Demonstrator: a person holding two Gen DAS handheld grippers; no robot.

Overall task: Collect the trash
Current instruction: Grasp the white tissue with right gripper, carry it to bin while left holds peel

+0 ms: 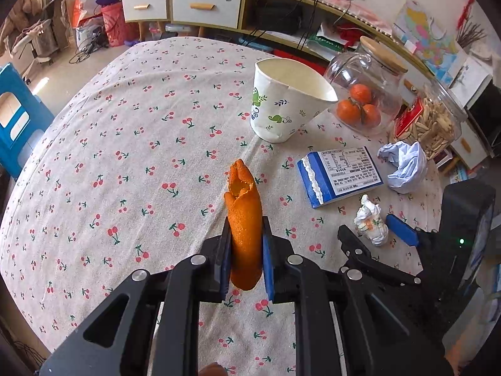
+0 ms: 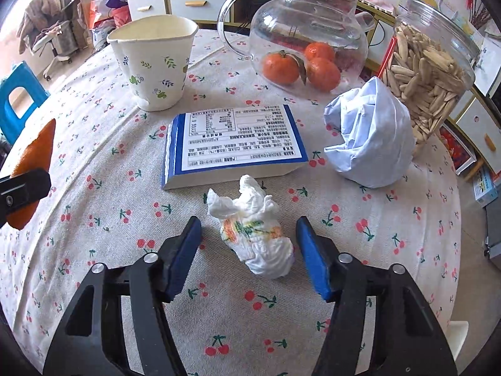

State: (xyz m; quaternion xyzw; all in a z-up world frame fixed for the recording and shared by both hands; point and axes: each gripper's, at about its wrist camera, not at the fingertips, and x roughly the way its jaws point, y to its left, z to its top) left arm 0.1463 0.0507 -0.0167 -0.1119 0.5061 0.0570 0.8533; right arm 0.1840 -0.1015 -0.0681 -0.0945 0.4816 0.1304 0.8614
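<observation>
My left gripper [image 1: 246, 221] is shut on a long curl of orange peel [image 1: 242, 188], held above the cherry-print tablecloth [image 1: 125, 156]. The peel [image 2: 34, 153] also shows at the left edge of the right wrist view. A small wad of printed tissue [image 2: 260, 244] lies on the cloth between the blue pads of my right gripper [image 2: 248, 222]. Those jaws stand wide, with a gap on each side of the wad. A crumpled pale-blue paper ball [image 2: 372, 138] lies to the right. A dented paper cup [image 2: 153, 62] with leaf print stands upright at the back left.
A blue-and-white box [image 2: 235, 138] lies flat just beyond the tissue. Behind it stand a glass pot [image 2: 307, 31] holding three tangerines and a jar of seeds [image 2: 432, 62]. A blue stool [image 2: 18, 103] is off the table's left side.
</observation>
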